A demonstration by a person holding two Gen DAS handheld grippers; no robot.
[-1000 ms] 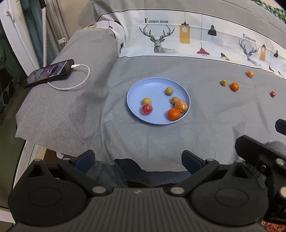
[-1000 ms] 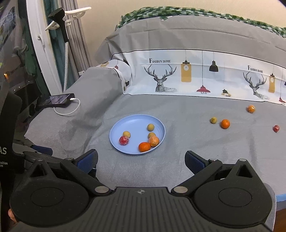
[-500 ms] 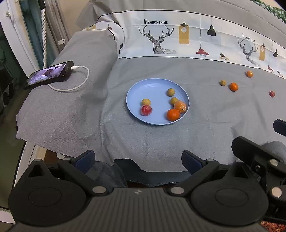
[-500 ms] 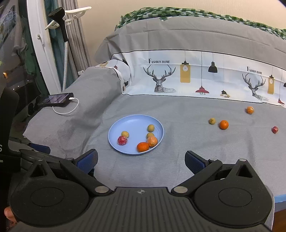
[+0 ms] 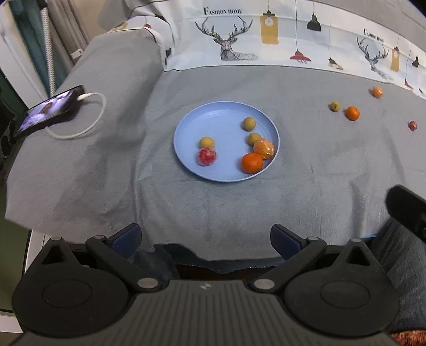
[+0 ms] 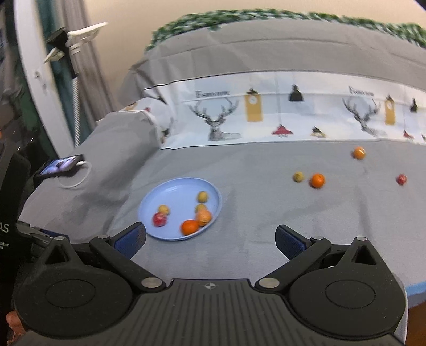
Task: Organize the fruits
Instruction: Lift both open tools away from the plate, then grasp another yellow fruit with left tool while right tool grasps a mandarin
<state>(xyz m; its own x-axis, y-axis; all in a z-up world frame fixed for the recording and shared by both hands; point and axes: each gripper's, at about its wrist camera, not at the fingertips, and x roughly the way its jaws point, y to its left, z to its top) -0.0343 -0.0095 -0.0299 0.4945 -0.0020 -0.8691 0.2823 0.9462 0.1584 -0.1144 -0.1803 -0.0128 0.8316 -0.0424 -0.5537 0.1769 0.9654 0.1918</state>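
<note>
- A round pale blue plate [image 5: 186, 138] is sitting on a grey bedspread [image 5: 306, 173], near its front edge.
- Six fruits are lying in the plate: three small yellowish-brown ones [image 5: 249, 124], a red fruit [image 5: 207, 156] touching one of them, an orange [image 5: 252, 162] at the near rim, and a wrapped orange fruit [image 5: 263, 148] resting against it.
- Four more fruits are lying loose on the bedspread, well apart from the plate and to its right: a small yellowish fruit [image 5: 335, 106] just beside a second orange [image 5: 352, 113], a smaller orange fruit [image 5: 377, 92] farther back, and a small red fruit [image 5: 412, 125] farthest right.
- The left gripper [image 5: 205, 237] is hovering over the front edge of the bed, its blue-padded fingers [image 5: 127, 237] standing wide apart with nothing between them.
- The right gripper [image 6: 210, 239] is likewise spread wide and empty, pointing toward the plate; its view is blurred.
- A white printed band [image 5: 266, 40] with deer and hanging lamps is running across the bedding behind the fruit.
- A phone [image 5: 50, 110] with a lit screen is lying at the left edge of the bed, a white cable [image 5: 90, 117] looping from it.
- Grey curtains [image 6: 80, 66] and a white frame are showing at the left, with a beige wall [image 6: 213, 10] behind.
</note>
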